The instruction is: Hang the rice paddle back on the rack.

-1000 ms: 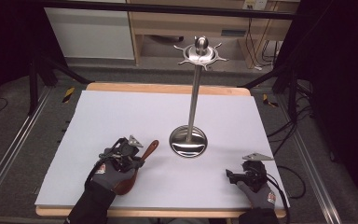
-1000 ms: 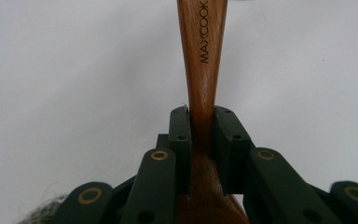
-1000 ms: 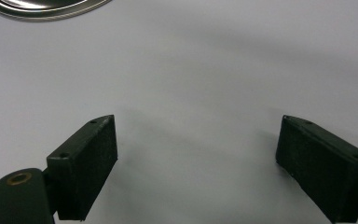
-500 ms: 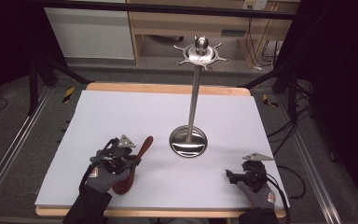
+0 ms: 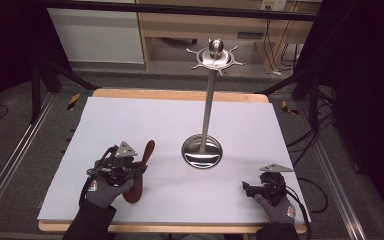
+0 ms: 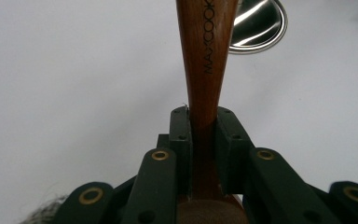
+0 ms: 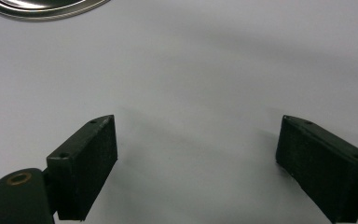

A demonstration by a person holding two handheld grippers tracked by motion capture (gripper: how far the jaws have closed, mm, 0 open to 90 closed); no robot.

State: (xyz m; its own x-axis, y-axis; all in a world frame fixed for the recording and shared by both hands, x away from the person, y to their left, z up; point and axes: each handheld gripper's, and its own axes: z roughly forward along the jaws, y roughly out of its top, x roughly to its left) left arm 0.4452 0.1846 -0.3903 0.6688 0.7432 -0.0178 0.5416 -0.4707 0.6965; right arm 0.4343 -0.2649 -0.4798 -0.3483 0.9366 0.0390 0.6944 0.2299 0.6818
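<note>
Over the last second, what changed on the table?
The left hand-held gripper, shut on the brown wooden spoon, lifted and swung it: the handle end shifted left, now pointing more up the table, away from the steel stand's round base. The right hand-held gripper stayed open and still, as did the stand.

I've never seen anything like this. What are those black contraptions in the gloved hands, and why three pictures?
No robot here: a person holds a hand-held gripper in each gloved hand. One picture looks down from above the table; the others come from cameras riding on each tool. The left hand-held gripper is clamped on a wooden spoon, around its handle. The right hand-held gripper sits open, holding nothing. A tall steel utensil stand rises from its round base on the white surface.
</note>
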